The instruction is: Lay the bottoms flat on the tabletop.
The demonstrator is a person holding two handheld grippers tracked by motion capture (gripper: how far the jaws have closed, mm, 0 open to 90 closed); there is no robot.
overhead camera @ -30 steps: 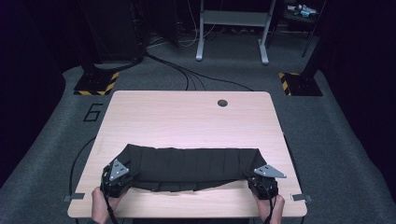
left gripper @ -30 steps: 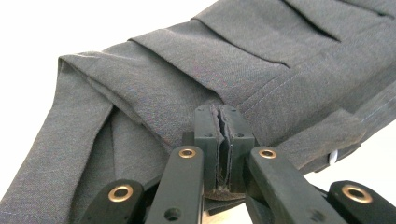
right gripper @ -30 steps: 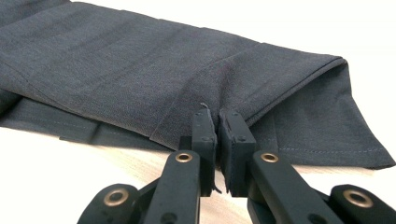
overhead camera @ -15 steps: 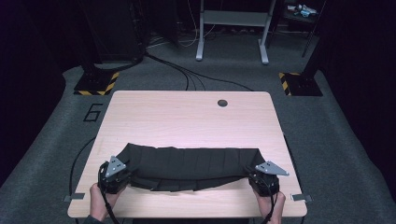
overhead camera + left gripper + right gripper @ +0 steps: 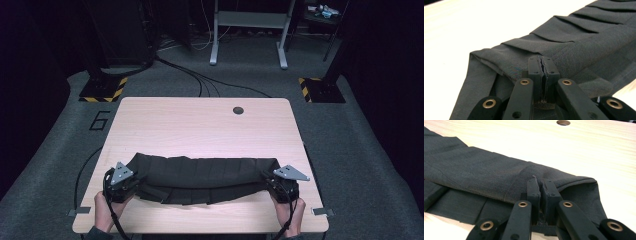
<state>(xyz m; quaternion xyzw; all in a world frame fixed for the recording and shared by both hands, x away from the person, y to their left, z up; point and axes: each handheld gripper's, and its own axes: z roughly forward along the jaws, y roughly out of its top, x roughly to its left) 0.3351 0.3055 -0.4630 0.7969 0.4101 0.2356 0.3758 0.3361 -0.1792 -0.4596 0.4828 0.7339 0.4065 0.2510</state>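
A dark grey pleated cloth (image 5: 200,177) lies stretched across the near half of the wooden table (image 5: 200,125), folded over along its length. My left gripper (image 5: 131,181) is shut on the cloth's left end, and in the left gripper view its jaws pinch the fabric edge (image 5: 543,65). At the other end my right gripper (image 5: 274,183) is shut on the cloth, the pleated cloth (image 5: 486,175) folding over just ahead of the closed jaws. A hand holds each gripper near the table's front edge.
A round cable hole (image 5: 238,110) sits near the table's far edge. Beyond the table are black-and-yellow striped stand bases (image 5: 102,89), floor cables (image 5: 200,82) and a grey metal frame (image 5: 247,30). A "6" is marked on the floor (image 5: 100,121).
Both grippers have drawn the cloth slightly toward the table's front edge, and the folded-over upper layer now lies flatter over the lower one.
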